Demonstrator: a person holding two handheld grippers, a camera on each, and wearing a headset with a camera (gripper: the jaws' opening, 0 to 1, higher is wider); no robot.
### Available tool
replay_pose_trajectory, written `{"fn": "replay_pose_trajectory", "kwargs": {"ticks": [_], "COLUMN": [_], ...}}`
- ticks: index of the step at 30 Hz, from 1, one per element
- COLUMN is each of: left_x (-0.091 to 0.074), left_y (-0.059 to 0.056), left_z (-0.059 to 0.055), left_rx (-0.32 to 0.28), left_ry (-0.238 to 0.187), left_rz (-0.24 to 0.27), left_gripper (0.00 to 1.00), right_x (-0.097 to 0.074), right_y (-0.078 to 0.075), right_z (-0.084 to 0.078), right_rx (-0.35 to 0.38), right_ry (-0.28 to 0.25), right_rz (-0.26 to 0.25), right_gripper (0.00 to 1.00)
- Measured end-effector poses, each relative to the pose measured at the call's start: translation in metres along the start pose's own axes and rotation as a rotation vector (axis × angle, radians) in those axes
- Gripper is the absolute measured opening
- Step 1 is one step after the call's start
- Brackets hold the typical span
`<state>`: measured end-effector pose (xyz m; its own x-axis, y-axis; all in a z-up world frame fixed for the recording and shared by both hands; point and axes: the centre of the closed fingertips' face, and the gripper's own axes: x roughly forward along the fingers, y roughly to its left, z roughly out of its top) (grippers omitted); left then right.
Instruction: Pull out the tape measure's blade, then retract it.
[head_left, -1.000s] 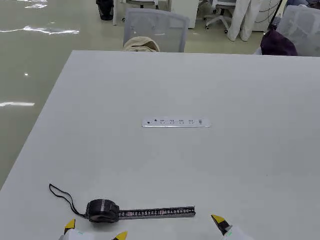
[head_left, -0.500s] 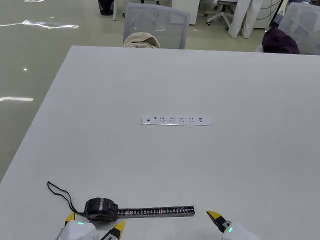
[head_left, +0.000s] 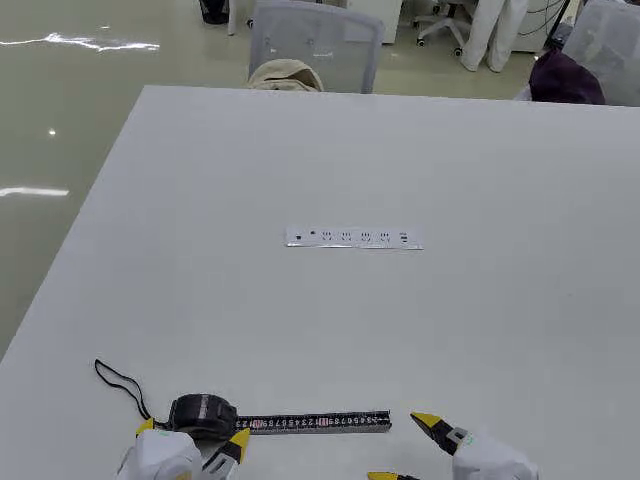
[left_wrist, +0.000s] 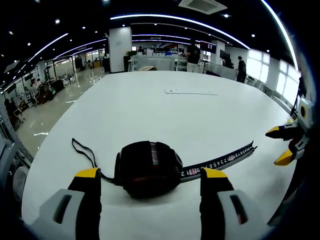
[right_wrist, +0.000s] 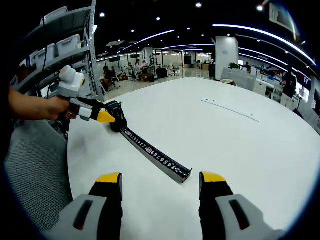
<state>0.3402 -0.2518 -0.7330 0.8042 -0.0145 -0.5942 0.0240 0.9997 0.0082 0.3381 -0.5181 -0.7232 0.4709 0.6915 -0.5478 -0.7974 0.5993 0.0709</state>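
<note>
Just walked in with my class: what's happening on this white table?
A person works two handheld grippers at a white table. The tape measure has its blade partly pulled out, lying flat. The left gripper is open, jaws either side of the case. The right gripper is open near the blade's tip, holding nothing.

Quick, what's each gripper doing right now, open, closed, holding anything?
Left gripper: open, jaws either side of the tape measure case, not clamped.
Right gripper: open, empty, near the end of the blade.
</note>
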Motion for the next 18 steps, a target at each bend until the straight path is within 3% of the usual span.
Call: {"fn": "replay_pose_trajectory", "kwargs": {"ticks": [13,18], "left_x": [0.011,0.013], "left_y": [0.002,0.006], "left_z": [-0.003,-0.005], "left_rx": [-0.013,-0.026], "left_ry": [0.011,0.010], "left_rz": [0.016,0.033], "left_gripper": [0.75,0.75], "right_x": [0.012,0.018], "right_y": [-0.024,-0.021], "right_z": [-0.004,-0.007], "right_rx": [-0.101,-0.142], "right_ry": [0.015,0.031], "right_rz": [0.071,0.154], "right_gripper": [0.52,0.49]}}
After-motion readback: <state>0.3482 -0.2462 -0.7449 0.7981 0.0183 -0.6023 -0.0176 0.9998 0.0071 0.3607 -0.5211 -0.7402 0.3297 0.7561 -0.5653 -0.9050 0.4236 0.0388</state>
